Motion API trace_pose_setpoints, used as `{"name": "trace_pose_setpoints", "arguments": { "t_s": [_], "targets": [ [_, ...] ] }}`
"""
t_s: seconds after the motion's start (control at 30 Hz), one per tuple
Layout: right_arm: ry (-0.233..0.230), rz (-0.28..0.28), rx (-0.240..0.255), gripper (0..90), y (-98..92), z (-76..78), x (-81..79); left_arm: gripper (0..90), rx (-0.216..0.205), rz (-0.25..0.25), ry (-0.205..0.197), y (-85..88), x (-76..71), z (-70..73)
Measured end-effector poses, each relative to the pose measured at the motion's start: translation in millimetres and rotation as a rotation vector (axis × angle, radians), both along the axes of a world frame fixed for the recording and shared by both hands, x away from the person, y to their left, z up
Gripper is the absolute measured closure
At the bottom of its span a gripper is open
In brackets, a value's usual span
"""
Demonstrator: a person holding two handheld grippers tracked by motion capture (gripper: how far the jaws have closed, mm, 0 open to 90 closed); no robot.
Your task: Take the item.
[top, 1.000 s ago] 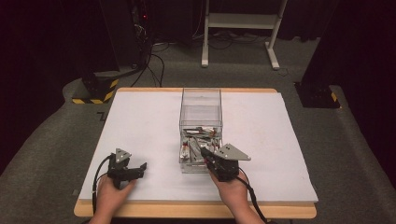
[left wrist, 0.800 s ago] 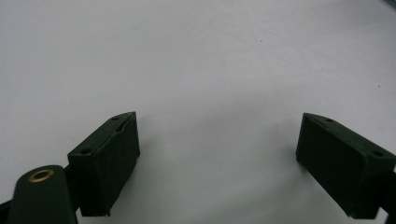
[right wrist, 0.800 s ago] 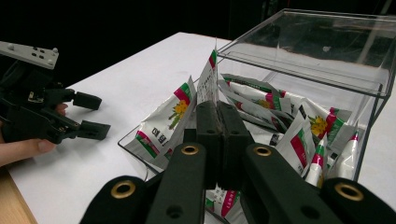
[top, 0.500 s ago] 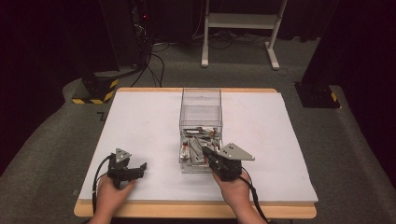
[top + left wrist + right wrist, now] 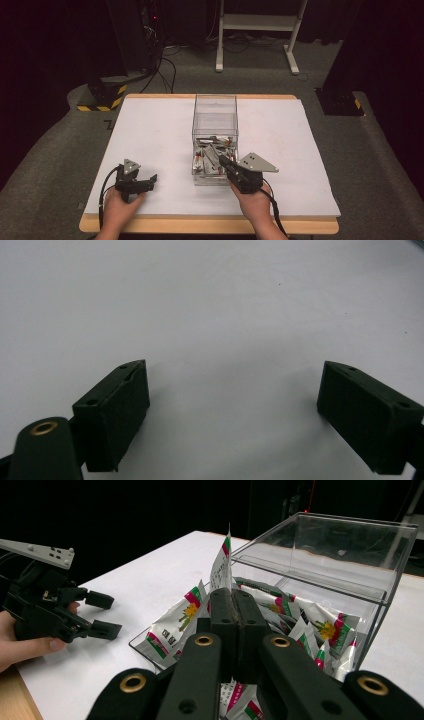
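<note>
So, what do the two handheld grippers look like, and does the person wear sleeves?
Both grippers are black. The left gripper has two blocky, wedge-shaped jaws, and the right gripper has brass-coloured rivets on its black linkage arms. Each carries a grey three-cornered plate on top and trails a black cable. No sleeves are visible on the forearms in the high view.
</note>
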State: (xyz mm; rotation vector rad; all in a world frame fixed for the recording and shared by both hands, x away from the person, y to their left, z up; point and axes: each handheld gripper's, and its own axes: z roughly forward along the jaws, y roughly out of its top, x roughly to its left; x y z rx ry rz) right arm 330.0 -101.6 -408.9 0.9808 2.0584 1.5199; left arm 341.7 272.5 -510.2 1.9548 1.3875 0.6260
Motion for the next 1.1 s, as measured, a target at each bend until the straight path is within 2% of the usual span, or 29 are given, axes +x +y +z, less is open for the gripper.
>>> {"name": "trace_pose_setpoints", "arguments": {
  "t_s": [0.43, 1.1],
  "targets": [
    [-0.029, -0.003, 0.016, 89.9, -7.1, 6.0, -1.9, 13.7, 0.000, 0.000, 0.000, 0.0, 0.0, 0.0],
    [-0.054, -0.060, 0.043, 89.9, -27.3, 14.2, -0.1, 13.7, -0.001, 0.001, -0.001, -0.1, 0.0, -0.1]
  ]
}}
